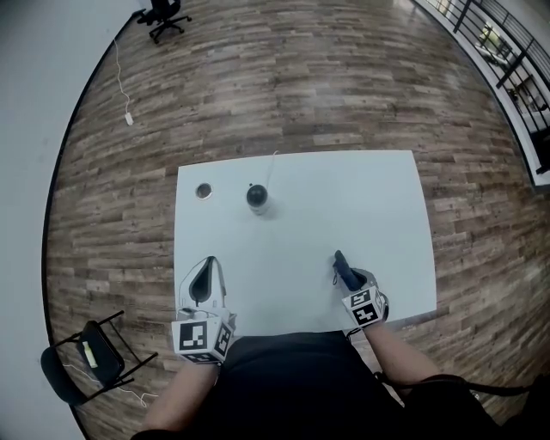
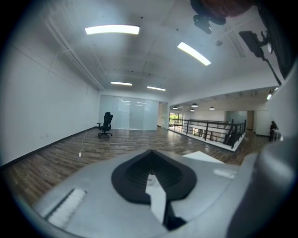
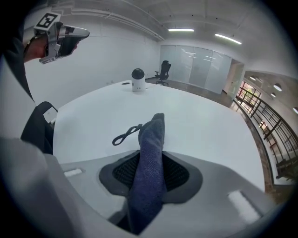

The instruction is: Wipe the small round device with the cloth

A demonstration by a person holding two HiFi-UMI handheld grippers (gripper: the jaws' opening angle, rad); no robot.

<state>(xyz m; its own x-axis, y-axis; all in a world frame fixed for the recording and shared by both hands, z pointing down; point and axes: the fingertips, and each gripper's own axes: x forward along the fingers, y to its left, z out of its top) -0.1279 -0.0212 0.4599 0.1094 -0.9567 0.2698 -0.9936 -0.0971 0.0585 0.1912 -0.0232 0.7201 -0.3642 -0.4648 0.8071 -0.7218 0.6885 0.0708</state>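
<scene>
The small round device (image 1: 257,197), a dark ball on a white base, stands on the white table (image 1: 378,206) toward its far left; it also shows far off as the device (image 3: 138,79). My right gripper (image 1: 346,273) sits near the table's front right, shut on a dark blue cloth (image 3: 151,144) that sticks up between its jaws, a loop cord trailing from it. My left gripper (image 1: 204,284) is raised at the front left with its jaws together and nothing in them. Both grippers are well short of the device.
A small round metal disc (image 1: 204,191) lies left of the device, and a thin cable (image 1: 271,168) runs from the device to the far table edge. A black folding chair (image 1: 90,352) stands at the lower left, an office chair (image 1: 163,15) far back, a railing (image 1: 516,60) right.
</scene>
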